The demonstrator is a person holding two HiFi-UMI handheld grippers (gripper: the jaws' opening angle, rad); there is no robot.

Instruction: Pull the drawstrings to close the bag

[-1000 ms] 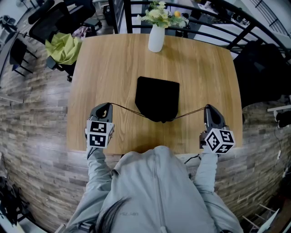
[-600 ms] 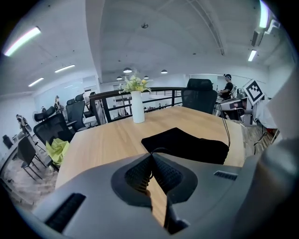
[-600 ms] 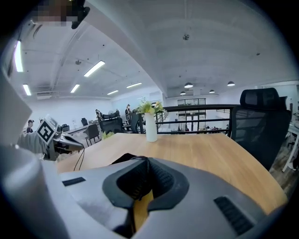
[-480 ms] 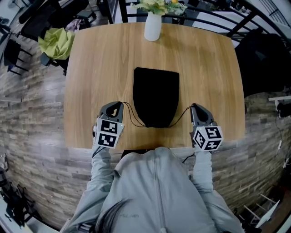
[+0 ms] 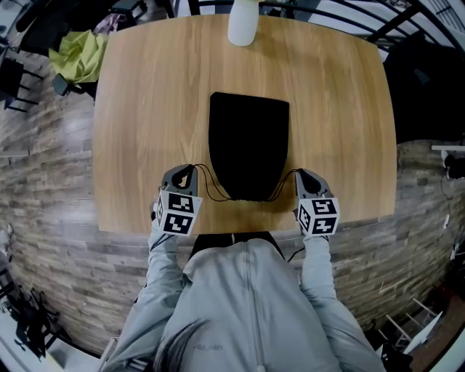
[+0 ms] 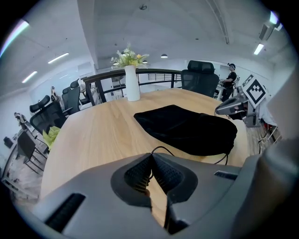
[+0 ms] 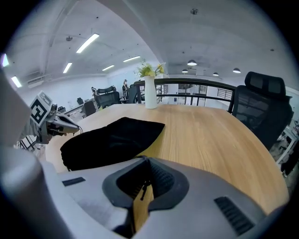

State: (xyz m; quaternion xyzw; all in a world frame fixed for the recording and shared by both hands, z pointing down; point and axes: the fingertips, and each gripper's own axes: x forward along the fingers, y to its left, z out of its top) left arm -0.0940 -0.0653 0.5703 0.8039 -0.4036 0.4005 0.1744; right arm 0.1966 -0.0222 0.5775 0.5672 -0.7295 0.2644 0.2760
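Note:
The black drawstring bag point(image 5: 249, 145) lies flat on the wooden table point(image 5: 145, 109), its gathered mouth toward the near edge. My left gripper point(image 5: 184, 171) sits just left of that mouth, shut on the left drawstring point(image 5: 206, 186), which hangs in a slack loop. My right gripper point(image 5: 301, 176) sits just right of the mouth, shut on the right drawstring point(image 5: 285, 187), also slack. In the left gripper view the cord point(image 6: 161, 149) runs from the closed pads to the bag point(image 6: 187, 128). In the right gripper view a bit of cord point(image 7: 144, 188) shows between the closed pads, with the bag point(image 7: 112, 140) beyond.
A white vase point(image 5: 242, 22) with flowers stands at the table's far edge. A green cloth point(image 5: 76, 54) lies on a chair beyond the far left corner. A black railing and office chairs point(image 7: 261, 105) stand behind the table. Both grippers are close to the near edge.
Both grippers have moved inward toward the bag's mouth. The drawstrings, taut a second ago, now hang slack in loops. The bag lies longer and flatter.

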